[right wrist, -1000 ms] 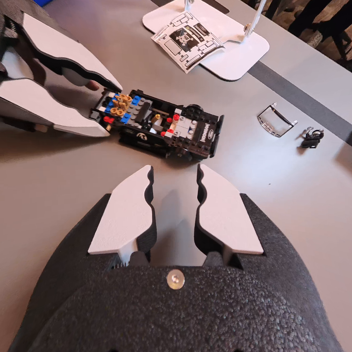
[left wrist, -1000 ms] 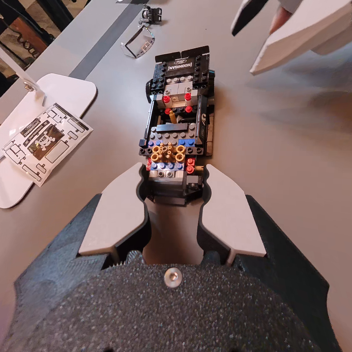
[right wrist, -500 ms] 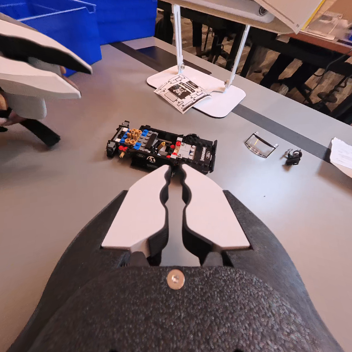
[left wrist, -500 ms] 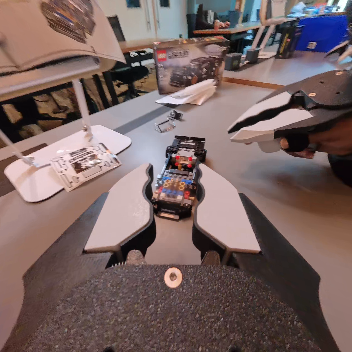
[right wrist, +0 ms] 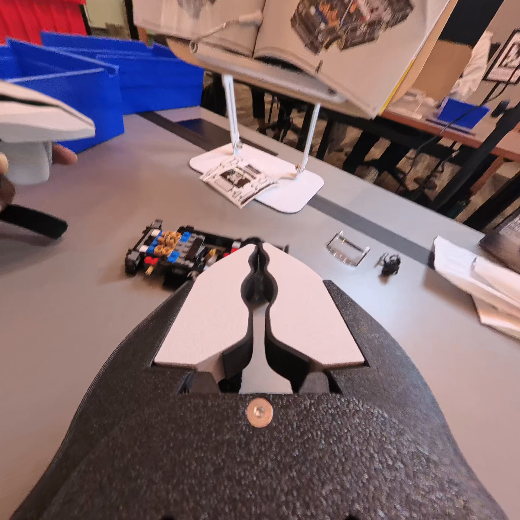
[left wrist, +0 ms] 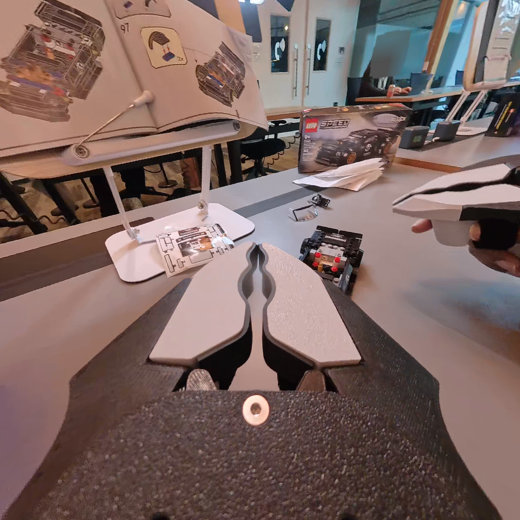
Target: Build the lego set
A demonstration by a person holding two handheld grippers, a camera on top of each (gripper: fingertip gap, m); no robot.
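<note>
The half-built lego car [left wrist: 333, 257] stands on the grey table [left wrist: 422, 351], black outside, with red, blue and tan pieces open on its top – in the right wrist view the tan cluster sits near its left end [right wrist: 180, 247]. Both grippers are lifted above the table and neither touches the car. The left gripper [left wrist: 258, 247] has its two white fingers pressed together at the tips, with nothing between them; the car lies just beside its right finger, partly hidden behind it. The right gripper [right wrist: 258, 247] is also closed tip to tip and holds nothing I can see; the dark shape in the gap between its fingers may be the car behind, I cannot tell. In the left wrist view the right gripper also shows at the right edge, held by a hand [left wrist: 495, 247] well above the table. Beyond the car lie a clear windscreen piece [right wrist: 347, 251] and a small black piece [right wrist: 389, 264], near each other. A sticker sheet [left wrist: 194, 247] rests on the white base of a book stand [left wrist: 135, 253], and the open instruction booklet [left wrist: 112, 64] sits on that stand. Farther back is the lego box [left wrist: 351, 138] with white paper bags [left wrist: 343, 176] in front of it – blue bins [right wrist: 112, 78] stand at the other side.
</note>
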